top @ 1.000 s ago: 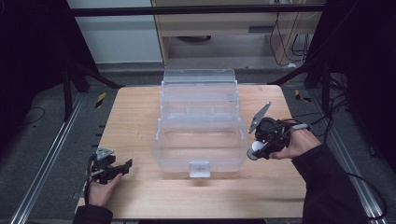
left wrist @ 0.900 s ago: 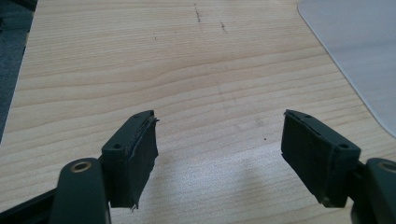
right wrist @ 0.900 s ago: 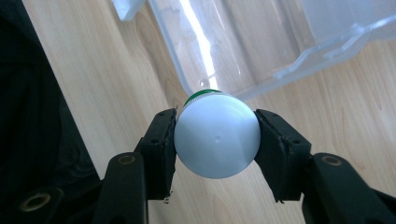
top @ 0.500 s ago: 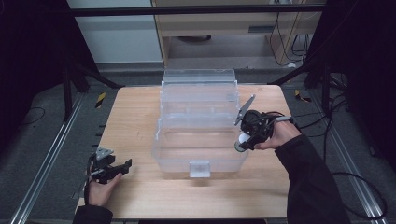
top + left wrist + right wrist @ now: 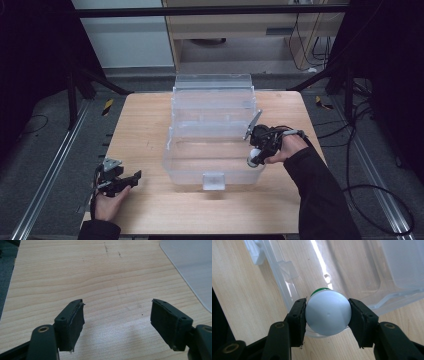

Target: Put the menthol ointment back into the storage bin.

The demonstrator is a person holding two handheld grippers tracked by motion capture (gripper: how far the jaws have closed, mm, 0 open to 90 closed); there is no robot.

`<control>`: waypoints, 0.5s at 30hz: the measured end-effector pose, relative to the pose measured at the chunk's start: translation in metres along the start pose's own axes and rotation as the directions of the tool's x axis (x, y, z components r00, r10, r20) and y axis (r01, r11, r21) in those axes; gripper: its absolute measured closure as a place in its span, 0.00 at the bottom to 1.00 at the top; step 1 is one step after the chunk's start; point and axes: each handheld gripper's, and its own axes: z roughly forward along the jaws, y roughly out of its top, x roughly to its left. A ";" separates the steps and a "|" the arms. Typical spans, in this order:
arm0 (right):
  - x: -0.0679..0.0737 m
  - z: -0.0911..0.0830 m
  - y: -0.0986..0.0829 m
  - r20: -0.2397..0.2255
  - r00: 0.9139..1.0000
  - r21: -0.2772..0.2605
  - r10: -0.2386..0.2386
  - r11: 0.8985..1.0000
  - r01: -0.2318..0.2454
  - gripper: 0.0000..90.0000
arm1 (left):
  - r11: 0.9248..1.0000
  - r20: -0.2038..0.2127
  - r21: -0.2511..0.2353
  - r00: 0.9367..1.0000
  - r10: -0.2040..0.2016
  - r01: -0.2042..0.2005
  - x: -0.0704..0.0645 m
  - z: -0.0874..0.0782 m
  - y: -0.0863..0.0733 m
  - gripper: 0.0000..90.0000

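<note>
Light wooden table (image 5: 145,125), grain running across, a few faint scuffs near the middle. Grey floor around it, metal rails down both sides, black frame legs at the far corners, cables trailing on the right floor, a pale cabinet beyond the far edge.

Left side: the left gripper (image 5: 134,176) sits low at the near-left corner of the table, held in the left hand (image 5: 107,202). In the left gripper view its jaws stand wide apart with bare wood between them and nothing held (image 5: 117,322). Open board stretches ahead of it and out to the left edge; the pale corner of the clear plastic box (image 5: 192,267) shows off to its upper right, well apart.

Centre: the clear plastic box (image 5: 215,127), stepped in tiers, lid open toward the far edge, white latch on its near wall. A strip of bare table remains in front of it.

Right side: the right gripper (image 5: 252,160) is at the box's near-right corner, held in the right hand (image 5: 287,147), dark sleeve behind. Its jaws are clamped on a white round-ended bottle (image 5: 328,312) with a green band showing at its far end, just over the box rim (image 5: 287,290). Bare table to the right of the arm.
</note>
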 end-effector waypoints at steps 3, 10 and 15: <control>-0.001 0.007 -0.003 -0.003 1.000 0.008 0.001 1.000 -0.001 0.56 | 1.000 0.000 0.001 1.000 0.000 0.000 0.000 0.000 0.000 0.30; -0.001 0.017 -0.006 -0.007 1.000 0.022 -0.004 1.000 0.004 0.56 | 1.000 -0.001 -0.001 1.000 0.001 -0.001 0.000 0.000 0.000 0.29; -0.002 0.023 -0.009 -0.010 1.000 0.032 0.004 0.999 -0.004 0.56 | 1.000 -0.001 0.001 1.000 0.001 -0.001 0.000 0.000 0.000 0.30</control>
